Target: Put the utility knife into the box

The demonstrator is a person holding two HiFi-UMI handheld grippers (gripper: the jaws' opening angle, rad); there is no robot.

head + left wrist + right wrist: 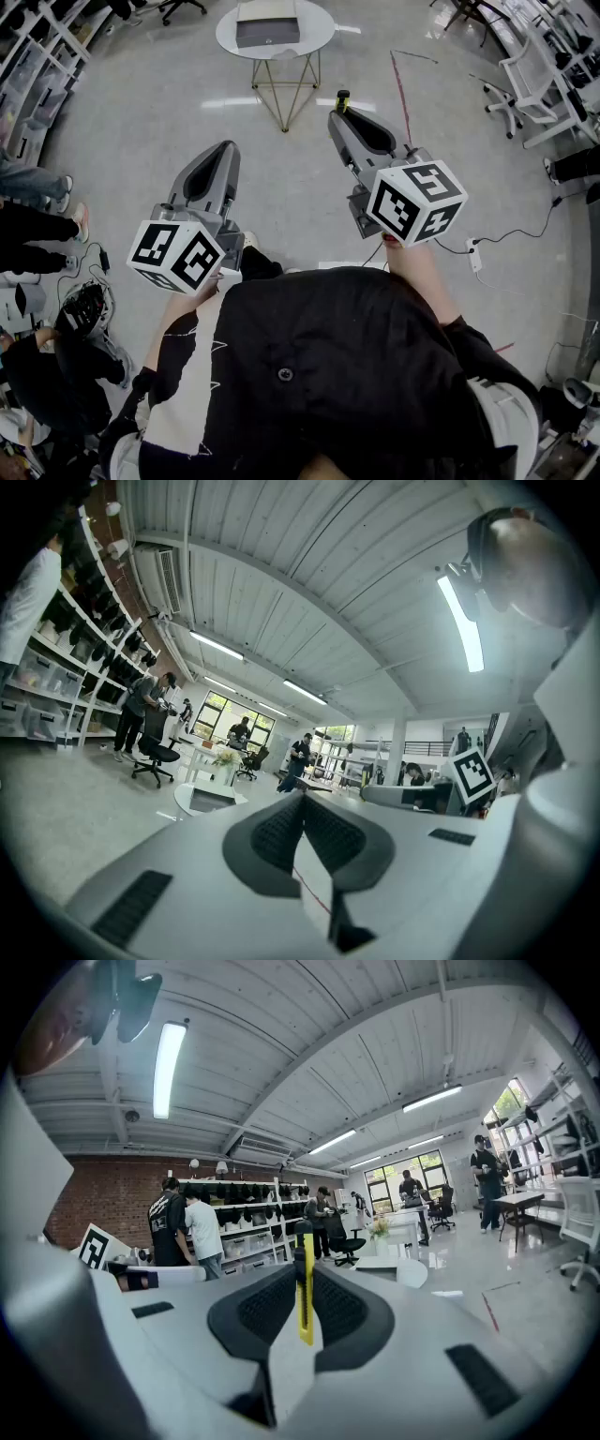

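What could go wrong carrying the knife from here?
1. The knife sticks out past the jaws of the right hand-held gripper; it may pivot or slip.
2. The box sits on a small table well ahead; the power strip on the floor could trip the person.

Your left gripper [228, 148] sits centre-left in the frame, with your right gripper [339, 112] to its right and higher up — the utility knife [343, 97] is between its jaws. Behind both, at top centre, the box [267, 25] lies on the round table [319, 36].
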